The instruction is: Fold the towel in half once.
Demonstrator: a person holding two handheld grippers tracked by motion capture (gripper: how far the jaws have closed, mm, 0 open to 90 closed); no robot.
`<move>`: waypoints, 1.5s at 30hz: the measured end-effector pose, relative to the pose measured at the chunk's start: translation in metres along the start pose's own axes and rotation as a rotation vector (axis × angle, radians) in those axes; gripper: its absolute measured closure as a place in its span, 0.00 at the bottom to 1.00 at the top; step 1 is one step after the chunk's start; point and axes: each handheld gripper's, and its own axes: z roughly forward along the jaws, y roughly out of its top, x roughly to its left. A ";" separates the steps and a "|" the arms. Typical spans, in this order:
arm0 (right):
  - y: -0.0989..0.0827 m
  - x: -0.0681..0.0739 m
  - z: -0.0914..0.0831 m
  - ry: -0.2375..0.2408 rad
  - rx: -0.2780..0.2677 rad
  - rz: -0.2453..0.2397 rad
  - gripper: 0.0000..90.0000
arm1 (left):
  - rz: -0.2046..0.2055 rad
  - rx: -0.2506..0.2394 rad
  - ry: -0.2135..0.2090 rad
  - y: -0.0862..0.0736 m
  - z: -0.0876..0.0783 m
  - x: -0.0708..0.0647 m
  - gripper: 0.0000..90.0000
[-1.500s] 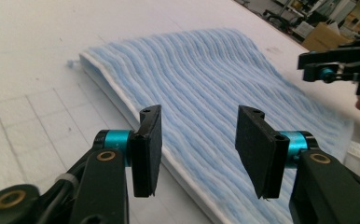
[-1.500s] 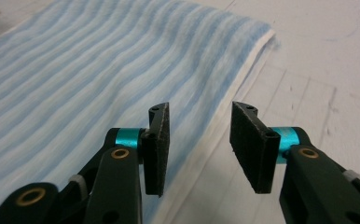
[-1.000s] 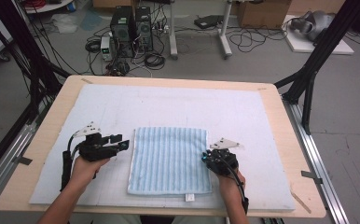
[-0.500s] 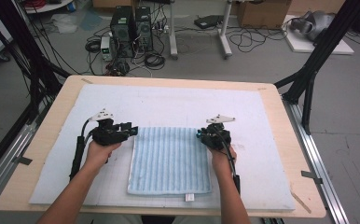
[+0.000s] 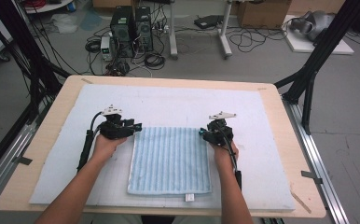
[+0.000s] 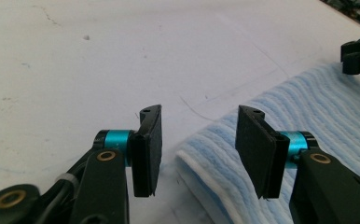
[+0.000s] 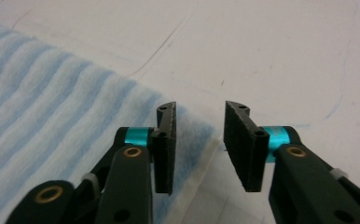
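Overhead, white mat (image 5: 169, 100) on wooden table (image 5: 280, 100), cabled floor (image 5: 192, 42) behind; both claws open, empty, lately widening.

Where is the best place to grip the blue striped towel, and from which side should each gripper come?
Probably the blue striped towel's two far corners: it lies flat, folded, edges free. Left gripper from the left edge, right gripper from the right, jaws open astride the hem.

White mat (image 5: 169, 100) covers the wooden table (image 5: 280, 100).
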 end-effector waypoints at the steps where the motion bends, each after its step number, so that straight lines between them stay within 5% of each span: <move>1: 0.001 0.000 0.002 -0.003 0.011 0.002 0.64 | 0.002 0.031 0.004 -0.001 0.004 0.001 0.54; 7: -0.001 -0.005 0.013 0.021 0.056 0.007 0.67 | 0.116 0.103 0.060 -0.002 0.018 -0.006 0.57; 11: -0.002 -0.005 0.012 0.064 0.057 0.018 0.86 | 0.085 0.091 0.048 -0.003 0.016 0.000 0.78; 12: -0.003 -0.005 0.012 0.080 0.053 0.023 0.91 | 0.081 0.093 0.029 -0.003 0.016 0.000 0.93; 15: -0.003 -0.006 0.012 0.092 0.049 0.044 0.95 | 0.084 0.086 0.046 -0.002 0.017 -0.002 0.96; 19: 0.000 -0.004 0.011 0.039 0.008 0.006 0.95 | 0.039 0.012 0.059 0.002 0.016 -0.001 0.97; 24: 0.005 -0.006 0.013 0.005 -0.025 -0.005 0.95 | 0.033 -0.053 0.053 0.011 0.017 0.001 0.97; 27: 0.006 -0.006 0.016 -0.004 -0.024 -0.005 0.92 | 0.016 -0.027 0.046 0.007 0.020 0.004 0.95; 31: 0.004 -0.011 0.013 -0.024 -0.026 0.054 0.58 | -0.035 -0.032 0.049 0.007 0.014 0.007 0.59; 35: 0.004 -0.013 -0.004 -0.032 -0.074 0.060 0.51 | 0.008 -0.068 0.058 0.007 0.000 0.003 0.55; 40: 0.000 -0.005 -0.023 0.024 -0.093 0.004 0.51 | 0.014 -0.085 0.028 0.004 -0.014 -0.002 0.55; 45: -0.010 0.014 -0.034 0.129 -0.025 -0.072 0.49 | 0.019 -0.114 0.004 -0.005 -0.024 -0.010 0.54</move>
